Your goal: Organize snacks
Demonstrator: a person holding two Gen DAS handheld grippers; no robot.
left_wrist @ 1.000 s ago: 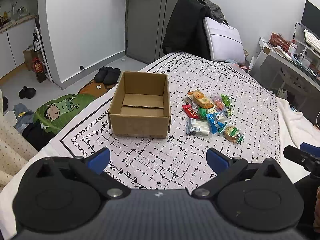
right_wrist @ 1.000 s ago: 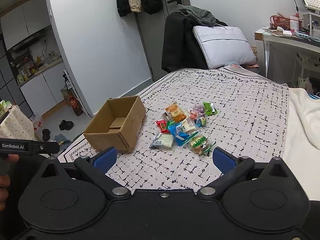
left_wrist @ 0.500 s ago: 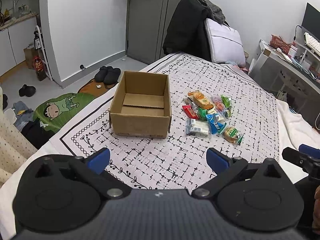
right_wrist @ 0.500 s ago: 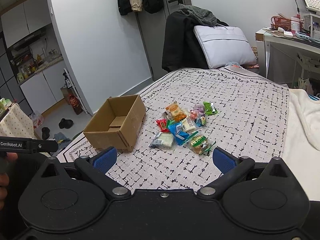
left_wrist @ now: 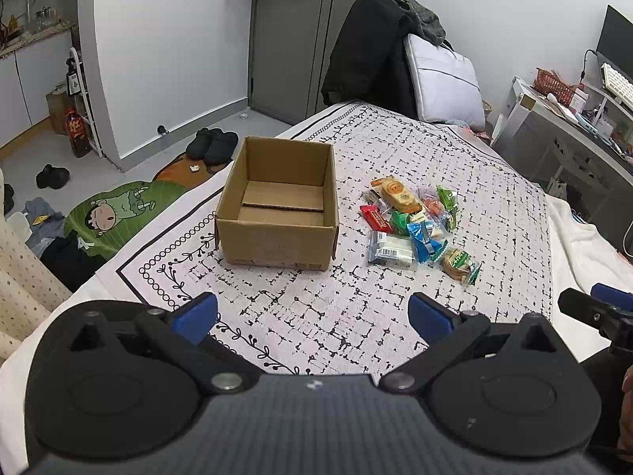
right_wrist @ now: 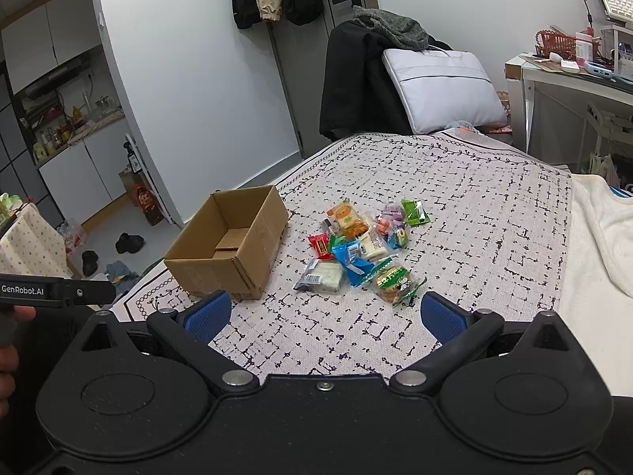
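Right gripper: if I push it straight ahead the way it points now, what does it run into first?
Likely the snack pile. The right gripper is open and empty, and the nearest packets, a clear white one and a green-labelled one, lie just ahead between its fingers. The cardboard box sits off to the left. Depth is uncertain.

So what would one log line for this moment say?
left gripper: open, empty | right gripper: open, empty | cardboard box: empty | snacks: piled beside box
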